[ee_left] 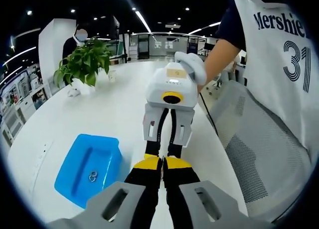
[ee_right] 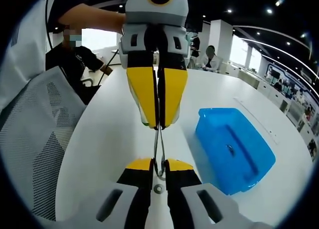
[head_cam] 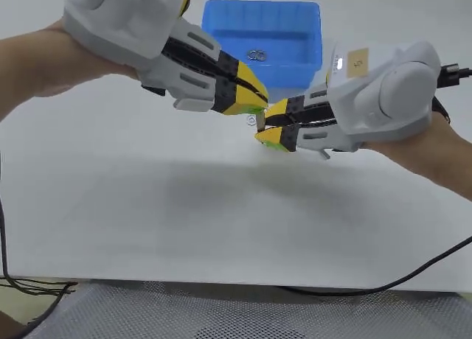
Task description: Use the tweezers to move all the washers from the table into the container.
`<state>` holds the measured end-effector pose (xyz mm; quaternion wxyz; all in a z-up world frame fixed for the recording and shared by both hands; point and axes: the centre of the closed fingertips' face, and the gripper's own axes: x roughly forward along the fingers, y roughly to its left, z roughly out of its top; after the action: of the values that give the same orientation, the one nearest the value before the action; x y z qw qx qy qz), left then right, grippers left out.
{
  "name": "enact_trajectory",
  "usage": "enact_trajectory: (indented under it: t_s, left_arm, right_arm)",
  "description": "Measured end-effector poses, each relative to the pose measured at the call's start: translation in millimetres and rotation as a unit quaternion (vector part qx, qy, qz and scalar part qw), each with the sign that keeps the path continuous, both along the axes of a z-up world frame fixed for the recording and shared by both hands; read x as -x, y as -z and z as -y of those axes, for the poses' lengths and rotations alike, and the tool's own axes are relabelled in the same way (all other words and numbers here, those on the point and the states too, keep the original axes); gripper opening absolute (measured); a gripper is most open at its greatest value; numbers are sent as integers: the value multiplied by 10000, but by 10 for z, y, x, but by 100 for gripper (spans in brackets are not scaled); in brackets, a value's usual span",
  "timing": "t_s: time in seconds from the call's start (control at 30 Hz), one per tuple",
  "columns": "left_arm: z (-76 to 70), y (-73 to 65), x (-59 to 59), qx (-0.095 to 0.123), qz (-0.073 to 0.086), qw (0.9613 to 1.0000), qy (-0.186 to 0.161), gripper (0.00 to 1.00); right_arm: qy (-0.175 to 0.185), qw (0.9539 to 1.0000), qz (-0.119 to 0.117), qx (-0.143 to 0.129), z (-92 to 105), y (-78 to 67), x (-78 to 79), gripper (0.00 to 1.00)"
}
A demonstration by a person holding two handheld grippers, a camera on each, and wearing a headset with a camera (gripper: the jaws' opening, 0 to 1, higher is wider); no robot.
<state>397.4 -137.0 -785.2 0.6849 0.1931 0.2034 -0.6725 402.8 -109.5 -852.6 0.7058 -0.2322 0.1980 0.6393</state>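
Thin metal tweezers [ee_right: 158,145] bridge the tips of both grippers. My left gripper [head_cam: 259,103] comes in from the upper left, shut on one end of them. From the right, my right gripper [head_cam: 269,130] meets it, its jaws closed on the other end [ee_right: 159,165]. One small washer [head_cam: 252,120] lies on the white table just below the meeting tips, and it appears between my right jaws [ee_right: 158,188]. Behind them stands the blue container [head_cam: 221,22] with washers [head_cam: 256,56] on its floor.
The white table [head_cam: 147,221] stretches wide in front of the grippers. A black cable [head_cam: 413,277] hangs over its near edge, above a mesh chair [head_cam: 221,313]. A potted plant [ee_left: 84,62] stands far off on the table.
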Motion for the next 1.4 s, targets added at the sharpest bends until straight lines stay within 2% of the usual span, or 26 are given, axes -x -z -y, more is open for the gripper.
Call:
enact_trajectory:
  t_s: [0.2,0.43,0.6,0.9,0.97,1.23,1.3,1.4]
  left_arm:
    - [9,-9,20,-50,-15,10000,44,5]
    - [-28,-126,24,-20,-14,10000,44,5]
    - [-60,-274,-2,28,84,10000,17,5]
    - [-93,-537,-60,1,369,9993,86,5]
    - [-97,-584,-86,-2,435,9990,104,5]
    - [-86,-539,-187,20,658,9977,156,5]
    - [-138,-734,-334,38,679,9975,170,5]
    - [-141,-771,-423,47,721,9972,186,5]
  right_arm:
    - [-46,10000,10,39,3,-7,25,10]
    - [-105,9999,28,-15,-17,-115,43,10]
    - [-159,9997,171,-53,-47,-262,3,9]
    - [-167,9988,453,-128,-92,-533,-88,9]
    - [-169,9984,522,-142,-96,-592,-118,9]
    - [-126,9971,732,-172,-107,-777,-295,9]
    - [-133,9966,802,-140,-109,-808,-353,9]
    - [-125,9962,851,-122,-104,-832,-436,9]
